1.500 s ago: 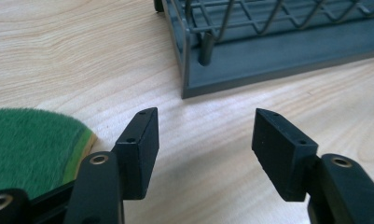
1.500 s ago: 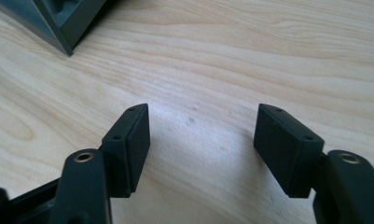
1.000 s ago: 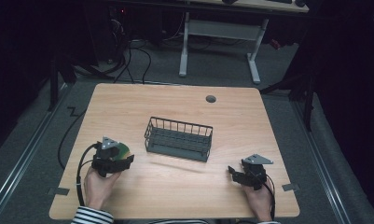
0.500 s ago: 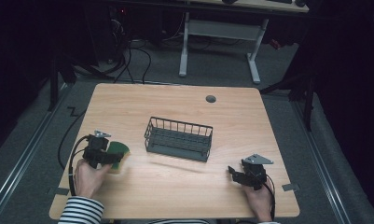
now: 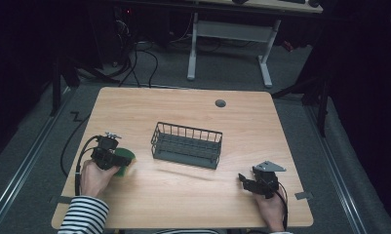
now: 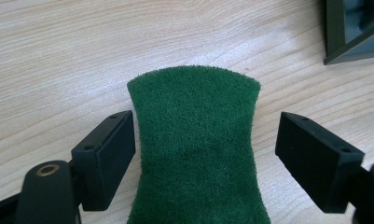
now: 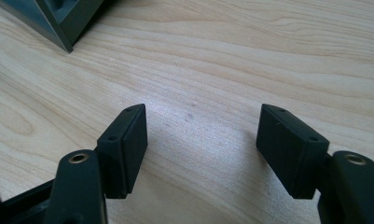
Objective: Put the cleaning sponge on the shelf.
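Left gripper view shows your left gripper (image 6: 205,149) spread around a green, fuzzy, waisted sponge (image 6: 196,149) lying between its jaws, ungripped; your right gripper (image 7: 203,149) gapes over bare table (image 7: 212,60)

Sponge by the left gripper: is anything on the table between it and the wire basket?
Nothing visible. The green sponge lies between the open jaws of the left gripper, and only bare wooden table separates it from the wire basket.
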